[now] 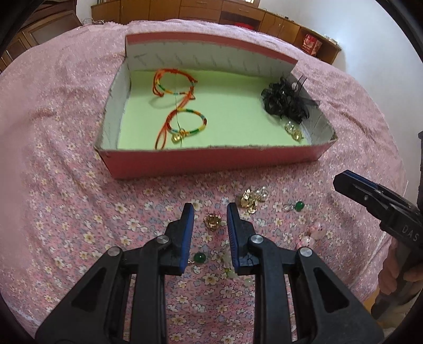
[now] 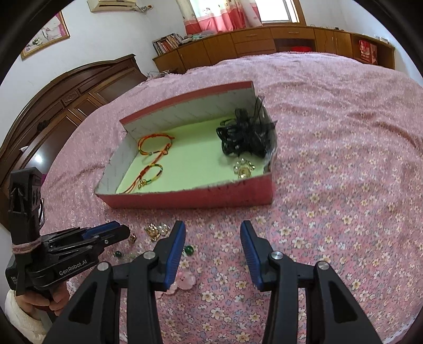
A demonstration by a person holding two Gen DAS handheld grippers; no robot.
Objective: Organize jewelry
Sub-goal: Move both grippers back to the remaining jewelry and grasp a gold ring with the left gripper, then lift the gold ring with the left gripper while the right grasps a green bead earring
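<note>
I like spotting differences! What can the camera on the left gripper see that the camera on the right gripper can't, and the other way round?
Only the left wrist view shows the small gold ring framed between the left gripper's open fingers.

Only the right wrist view shows the window curtains, a stack of books, a framed picture and the dark wooden headboard.

Both show the pink box with green lining, the colourful string bracelets, the black hair piece, loose jewelry on the flowered bedspread, and the wooden cabinets.
</note>
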